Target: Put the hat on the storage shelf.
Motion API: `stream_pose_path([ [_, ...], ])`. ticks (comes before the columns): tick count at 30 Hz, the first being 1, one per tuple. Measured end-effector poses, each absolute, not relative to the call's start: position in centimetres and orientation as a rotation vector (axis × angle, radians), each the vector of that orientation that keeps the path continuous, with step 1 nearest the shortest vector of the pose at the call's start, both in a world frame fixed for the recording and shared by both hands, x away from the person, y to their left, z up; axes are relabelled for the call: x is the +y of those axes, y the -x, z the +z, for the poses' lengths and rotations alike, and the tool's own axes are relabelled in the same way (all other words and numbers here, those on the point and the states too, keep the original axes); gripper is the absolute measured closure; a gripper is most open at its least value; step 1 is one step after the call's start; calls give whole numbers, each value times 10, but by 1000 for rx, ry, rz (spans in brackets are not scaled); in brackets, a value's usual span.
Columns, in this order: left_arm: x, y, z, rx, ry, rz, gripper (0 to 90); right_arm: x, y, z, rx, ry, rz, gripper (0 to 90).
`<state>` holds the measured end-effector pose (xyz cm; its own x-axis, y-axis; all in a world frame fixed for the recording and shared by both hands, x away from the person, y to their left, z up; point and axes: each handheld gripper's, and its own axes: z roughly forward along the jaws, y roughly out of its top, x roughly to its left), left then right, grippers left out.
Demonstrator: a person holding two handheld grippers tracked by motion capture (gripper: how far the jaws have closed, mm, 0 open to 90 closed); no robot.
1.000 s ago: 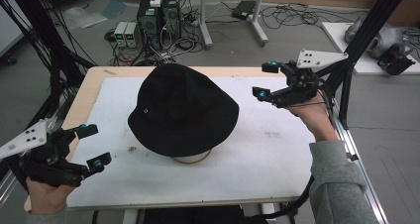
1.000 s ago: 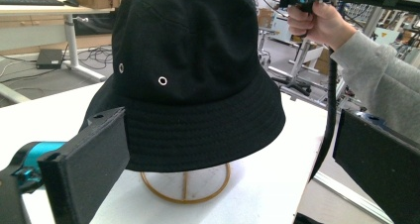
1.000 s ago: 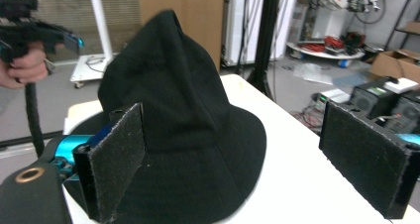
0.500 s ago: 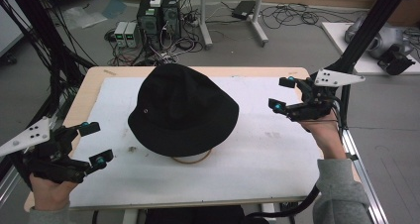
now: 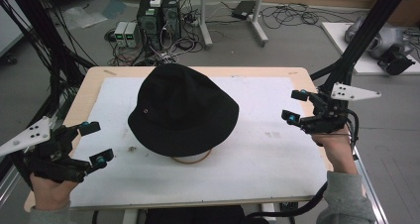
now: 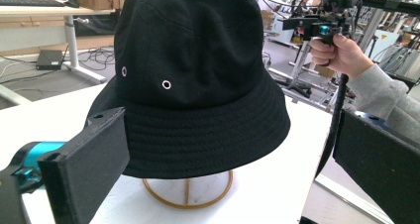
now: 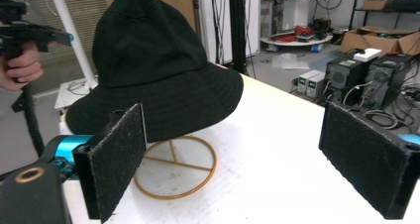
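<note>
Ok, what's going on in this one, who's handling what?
A person at a table holds a two-jaw gripper in each hand, one on either side of a black bucket hat that sits on a gold wire stand. The left gripper and the right gripper both have their jaws wide open and hold nothing. Neither touches the hat; each points toward it across the white table top.

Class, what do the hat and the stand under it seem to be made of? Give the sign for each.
Hat: black woven cloth, probably cotton, matte; stitched brim rows and metal eyelets show. Stand: thin wire, likely metal, with a gold-brown sheen.
</note>
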<state>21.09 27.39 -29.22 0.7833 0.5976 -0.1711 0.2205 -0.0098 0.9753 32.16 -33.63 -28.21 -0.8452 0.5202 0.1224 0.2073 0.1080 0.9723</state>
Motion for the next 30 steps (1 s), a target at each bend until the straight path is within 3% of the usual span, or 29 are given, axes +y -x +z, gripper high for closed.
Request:
stream_pose_path([
  [30,270,-215,-293,682,-1586,346,18,-359,-297,-278,2134,-733,1838,105],
])
